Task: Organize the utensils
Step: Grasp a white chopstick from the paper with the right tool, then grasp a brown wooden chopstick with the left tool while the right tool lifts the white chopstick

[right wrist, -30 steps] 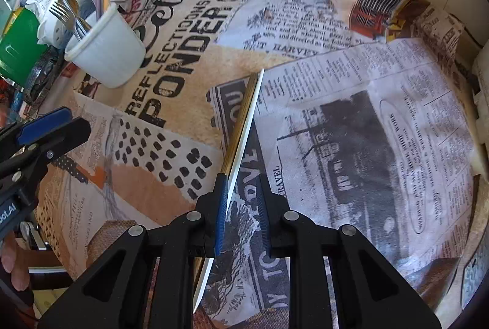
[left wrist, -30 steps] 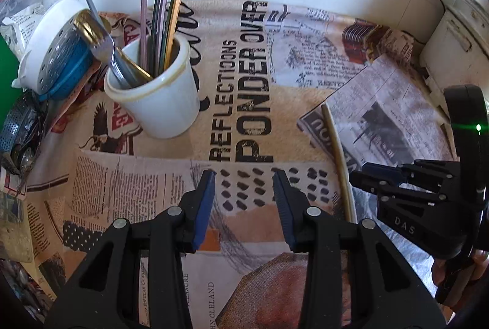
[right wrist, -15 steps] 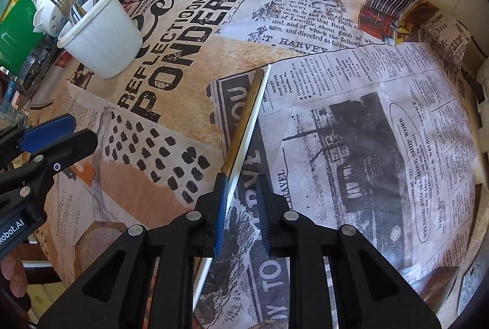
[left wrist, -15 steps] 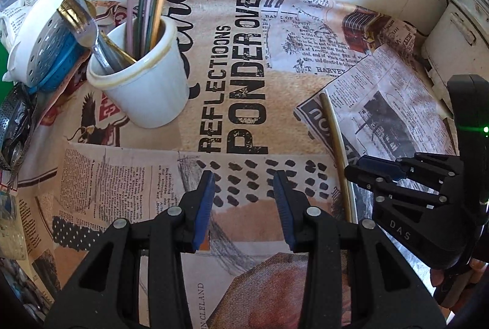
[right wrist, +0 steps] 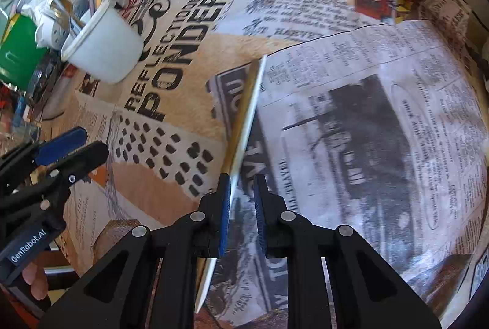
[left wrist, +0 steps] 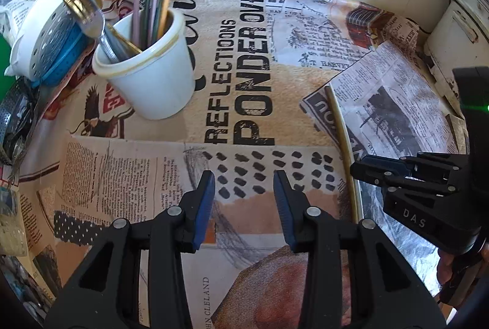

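Newspaper-covered worktop (right wrist: pixel 351 121) carries the white cup (left wrist: pixel 152 75), already holding utensils, well off to the far left of the right claw (right wrist: pixel 241 197). The last loose chopstick pair (right wrist: pixel 247 112) lies flat with its long axis running away up-right, its near part between the right claw's narrow, just-closing jaws, against the left pad with a gap to the right pad, so no clamp yet. Left claw (left wrist: pixel 244 200) hangs apart and empty just beside, nearer the cup.
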Motion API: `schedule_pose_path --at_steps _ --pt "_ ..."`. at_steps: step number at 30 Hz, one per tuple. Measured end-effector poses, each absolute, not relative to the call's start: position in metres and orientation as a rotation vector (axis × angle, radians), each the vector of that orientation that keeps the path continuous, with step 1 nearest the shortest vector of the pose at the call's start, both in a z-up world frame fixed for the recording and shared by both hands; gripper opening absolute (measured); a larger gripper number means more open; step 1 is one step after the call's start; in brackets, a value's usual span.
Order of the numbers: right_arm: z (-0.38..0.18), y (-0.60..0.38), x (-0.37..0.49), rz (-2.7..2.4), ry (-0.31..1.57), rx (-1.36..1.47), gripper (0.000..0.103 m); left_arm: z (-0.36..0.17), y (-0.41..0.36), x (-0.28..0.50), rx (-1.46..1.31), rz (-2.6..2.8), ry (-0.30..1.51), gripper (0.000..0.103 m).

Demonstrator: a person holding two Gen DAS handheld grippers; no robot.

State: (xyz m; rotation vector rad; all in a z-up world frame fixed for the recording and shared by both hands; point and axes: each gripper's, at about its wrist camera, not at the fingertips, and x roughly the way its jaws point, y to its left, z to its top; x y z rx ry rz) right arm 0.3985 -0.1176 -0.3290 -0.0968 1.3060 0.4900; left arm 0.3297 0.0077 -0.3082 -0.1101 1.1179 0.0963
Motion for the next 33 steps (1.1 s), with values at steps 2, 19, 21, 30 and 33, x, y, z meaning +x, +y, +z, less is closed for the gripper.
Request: schedule_pose_path --at_steps 2,19,21,30,33 --pt "-0.329 -0.111 0.396 0.483 1.287 -0.145 0.014 -0.309 0.012 0.328 -0.120 0.103 1.121 0.039" --pt "-0.328 -0.101 0.401 0.435 1.278 -0.206 0.017 -0.312 0.024 0.324 -0.134 0.107 1.129 0.039" --pt "-0.326 -0.110 0.398 0.434 1.280 -0.197 0.017 -0.312 0.022 0.324 -0.126 0.101 1.129 0.039" --pt "-0.326 -0.139 0.406 0.419 1.331 -0.090 0.011 -0.313 0.010 0.329 -0.099 0.076 1.133 0.039" --pt "-0.320 -0.135 0.405 0.445 1.318 -0.058 0.011 -0.313 0.008 0.330 -0.101 0.072 1.136 0.039"
